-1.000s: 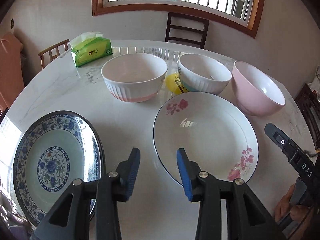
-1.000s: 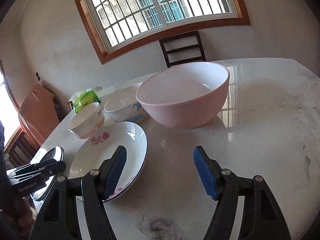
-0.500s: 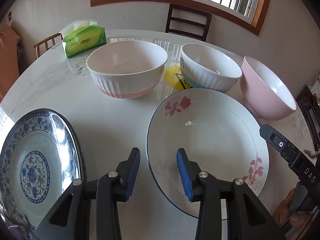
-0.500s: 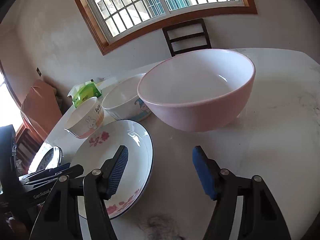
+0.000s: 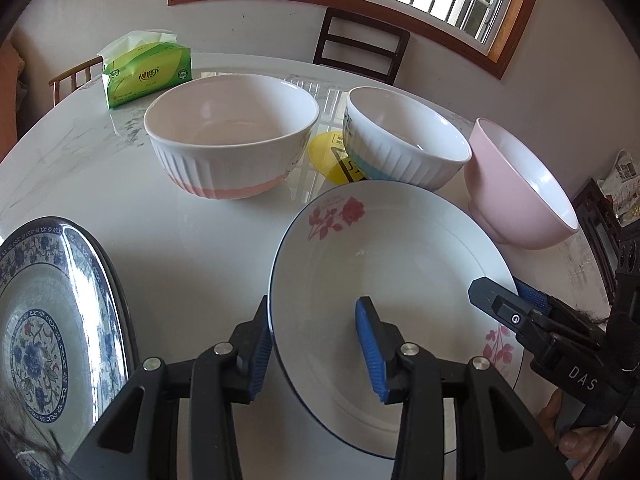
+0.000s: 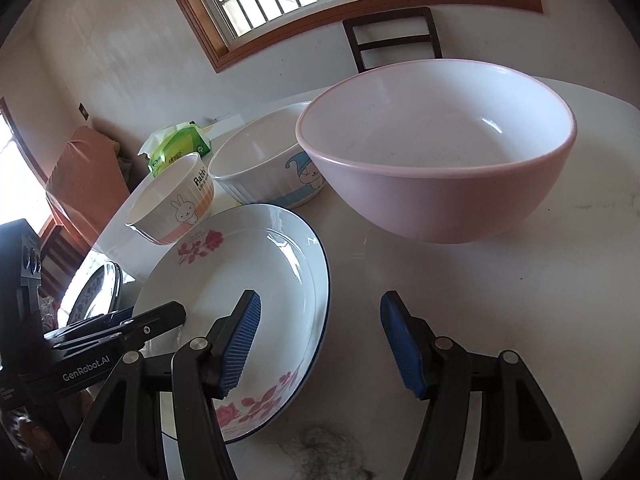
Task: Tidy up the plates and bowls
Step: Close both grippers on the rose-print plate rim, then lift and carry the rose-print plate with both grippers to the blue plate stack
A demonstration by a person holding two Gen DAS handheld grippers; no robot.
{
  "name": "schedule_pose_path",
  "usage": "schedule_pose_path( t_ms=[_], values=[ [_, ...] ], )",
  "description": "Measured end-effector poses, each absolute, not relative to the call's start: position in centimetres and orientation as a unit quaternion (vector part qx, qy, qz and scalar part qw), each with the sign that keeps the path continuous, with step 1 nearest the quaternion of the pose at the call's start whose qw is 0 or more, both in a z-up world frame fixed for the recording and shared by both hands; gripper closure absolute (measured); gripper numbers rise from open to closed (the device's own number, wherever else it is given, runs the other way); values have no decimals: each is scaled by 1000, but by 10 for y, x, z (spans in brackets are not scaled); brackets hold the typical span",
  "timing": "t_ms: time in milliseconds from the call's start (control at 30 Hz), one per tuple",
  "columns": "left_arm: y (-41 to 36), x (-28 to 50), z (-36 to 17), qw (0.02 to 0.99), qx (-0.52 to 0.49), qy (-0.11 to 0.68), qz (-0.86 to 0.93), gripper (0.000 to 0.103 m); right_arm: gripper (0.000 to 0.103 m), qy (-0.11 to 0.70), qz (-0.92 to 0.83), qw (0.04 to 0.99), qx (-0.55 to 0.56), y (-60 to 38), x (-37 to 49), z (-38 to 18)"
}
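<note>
On the white marble table (image 5: pixel 120 216), your left gripper (image 5: pixel 316 344) straddles the near-left rim of the rose plate (image 5: pixel 400 264): its left finger sits outside the rim and its right finger hangs over the plate's well, the jaws spread with a clear gap on both sides of the rim. From the left wrist view, whether either pad touches the plate cannot be told.

Your right gripper (image 6: pixel 320 340) is also spread wide. Its left finger reaches over the right side of the rose plate (image 6: pixel 248 264), and its right finger stands over bare table beyond the rim. Neither gripper holds anything.

Behind the rose plate stand three bowls in a row:
- the rabbit bowl (image 5: pixel 232 148), white and ribbed with an orange-pink base band, at the left;
- the blue-banded bowl (image 5: pixel 404 140), ribbed, in the middle, its base just behind the plate's far rim;
- the pink bowl (image 5: pixel 520 196) (image 6: pixel 440 152), plain, at the right, near the plate's right rim.

A blue floral plate (image 5: pixel 52 320) lies well to the left of the rose plate, at the table edge. A yellow disc (image 5: pixel 326 154) lies between the rabbit bowl and the blue-banded bowl. A green tissue pack (image 5: pixel 146 74) stands at the far left.
</note>
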State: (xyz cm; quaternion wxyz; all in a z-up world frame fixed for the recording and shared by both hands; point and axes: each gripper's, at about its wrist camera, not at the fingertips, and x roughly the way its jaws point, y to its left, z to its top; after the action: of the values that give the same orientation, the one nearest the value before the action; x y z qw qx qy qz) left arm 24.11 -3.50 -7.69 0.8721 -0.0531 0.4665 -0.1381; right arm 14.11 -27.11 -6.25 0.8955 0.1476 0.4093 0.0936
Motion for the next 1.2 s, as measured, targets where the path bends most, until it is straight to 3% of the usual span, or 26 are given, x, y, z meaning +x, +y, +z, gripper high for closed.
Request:
schedule_pose_path(
  t_ms=[167,200,300,333,367,500,1200],
  values=[
    [-36,238,-77,876,-67,454,-146,54,46,416,111,893,131,-264,143,-63],
    [-36,237,-77,878,-66,452,-143,54,62,418,117,892,128,-261,144,-64],
    [-32,238,-76,875,-70,454,-152,55,82,426,110,890,120,-261,146,-65],
    [-30,239,-76,875,-73,455,-150,61,85,427,112,889,122,-263,147,-65],
    [-27,238,-76,876,-73,455,-139,75,87,426,116,888,128,-265,147,-65],
    [-9,238,-78,864,-126,466,-145,87,88,425,117,889,125,-265,145,-65],
    [-13,181,-63,854,-139,481,-139,87,88,422,114,890,128,-262,88,-61]
  ],
)
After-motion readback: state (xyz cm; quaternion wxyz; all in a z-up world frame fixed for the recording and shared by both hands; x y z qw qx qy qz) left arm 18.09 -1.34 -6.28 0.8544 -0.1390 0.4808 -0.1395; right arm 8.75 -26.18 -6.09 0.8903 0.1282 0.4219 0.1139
